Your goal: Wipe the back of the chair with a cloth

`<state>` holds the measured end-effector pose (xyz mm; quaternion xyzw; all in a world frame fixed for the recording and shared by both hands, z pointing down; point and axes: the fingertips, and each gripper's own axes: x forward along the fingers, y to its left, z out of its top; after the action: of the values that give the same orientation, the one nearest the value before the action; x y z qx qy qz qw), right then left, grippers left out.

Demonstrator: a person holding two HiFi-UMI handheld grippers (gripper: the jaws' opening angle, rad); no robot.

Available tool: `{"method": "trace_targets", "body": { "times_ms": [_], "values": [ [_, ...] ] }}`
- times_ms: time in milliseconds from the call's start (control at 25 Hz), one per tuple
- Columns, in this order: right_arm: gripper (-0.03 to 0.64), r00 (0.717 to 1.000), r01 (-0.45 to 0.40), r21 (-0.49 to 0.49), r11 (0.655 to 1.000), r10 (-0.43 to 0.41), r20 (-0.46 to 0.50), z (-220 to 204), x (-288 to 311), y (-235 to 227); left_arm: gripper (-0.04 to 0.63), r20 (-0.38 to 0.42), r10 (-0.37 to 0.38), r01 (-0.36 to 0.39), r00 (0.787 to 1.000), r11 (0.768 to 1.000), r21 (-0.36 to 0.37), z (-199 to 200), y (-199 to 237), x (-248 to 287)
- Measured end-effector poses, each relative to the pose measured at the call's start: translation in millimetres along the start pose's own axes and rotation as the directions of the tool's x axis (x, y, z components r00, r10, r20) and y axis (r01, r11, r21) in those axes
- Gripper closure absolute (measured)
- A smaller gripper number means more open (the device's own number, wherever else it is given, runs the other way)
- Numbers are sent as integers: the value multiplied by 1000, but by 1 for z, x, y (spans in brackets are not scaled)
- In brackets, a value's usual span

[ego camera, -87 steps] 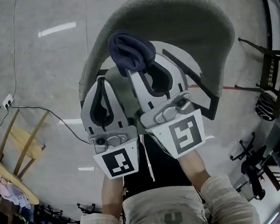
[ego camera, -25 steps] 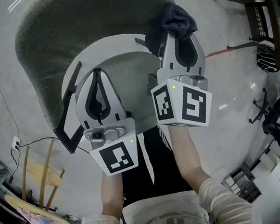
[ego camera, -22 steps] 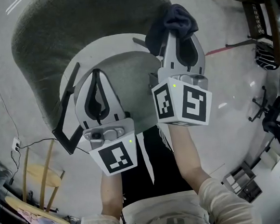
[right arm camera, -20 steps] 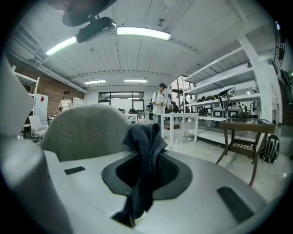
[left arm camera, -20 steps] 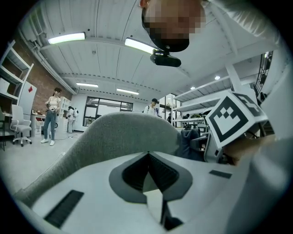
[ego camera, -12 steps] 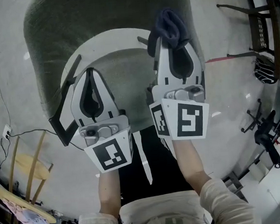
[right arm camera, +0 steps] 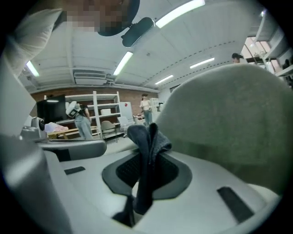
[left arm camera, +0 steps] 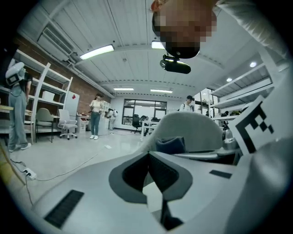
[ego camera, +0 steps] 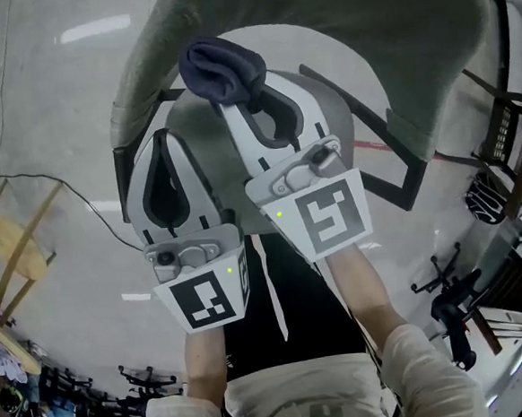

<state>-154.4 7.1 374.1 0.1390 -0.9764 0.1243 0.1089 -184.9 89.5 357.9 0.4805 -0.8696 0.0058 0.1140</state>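
Near chair back (ego camera: pixel 392 49), right claw (ego camera: pixel 235 97) gripping cloth (ego camera: pixel 221 67)

The cloth (ego camera: pixel 223 68) is dark navy; the chair back (ego camera: pixel 363 24) plain grey-green. The left gripper (ego camera: pixel 159 139) and right gripper (ego camera: pixel 239 101) are light grey, with black-and-white square markers.

Bright, even indoor lighting.
Ceiling strip lights (left arm camera: pixel 96 51) shine above the chair (ego camera: pixel 363 24); fisheye distortion bends edges, corners vignette dark.
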Motion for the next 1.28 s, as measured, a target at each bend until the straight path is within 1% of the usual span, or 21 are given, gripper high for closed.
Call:
{"method": "trace_targets", "body": {
  "times_ms": [80, 160, 320, 440, 560, 720, 840, 1000, 1280],
  "values": [
    [558, 996, -90, -5, 996, 90, -5, -3, 12, 21, 580, 3, 46, -46, 999, 999, -15, -1, 19, -7],
    [558, 984, -176, -13, 984, 176, -8, -6, 19, 41, 580, 11, 79, -79, 997, 997, -16, -1, 32, -14],
    [558, 942, -332, -42, 942, 330, -56, -15, 19, 71, 580, 30, 123, -122, 992, 992, -31, 3, 33, -23],
    [558, 912, -407, -52, 912, 402, -82, -24, 21, 92, 580, 27, 142, -139, 990, 988, -74, -2, 42, -30],
    [558, 890, -452, -49, 891, 447, -92, -30, 24, 108, 580, 21, 152, -149, 988, 983, -109, -5, 46, -36],
    [558, 883, -465, -70, 882, 457, -105, -36, 34, 118, 580, 26, 158, -154, 987, 983, -103, -8, 51, -39],
    [558, 888, -455, -89, 886, 445, -115, -38, 41, 112, 580, 24, 161, -158, 987, 982, -103, -13, 52, -40],
    [558, 911, -409, -112, 906, 399, -100, -30, 51, 99, 580, 23, 156, -153, 987, 983, -103, -10, 48, -39],
    [558, 960, -279, -140, 950, 273, -61, -20, 58, 60, 580, 25, 108, -106, 994, 992, -72, -5, 39, -30]
  ]
}}
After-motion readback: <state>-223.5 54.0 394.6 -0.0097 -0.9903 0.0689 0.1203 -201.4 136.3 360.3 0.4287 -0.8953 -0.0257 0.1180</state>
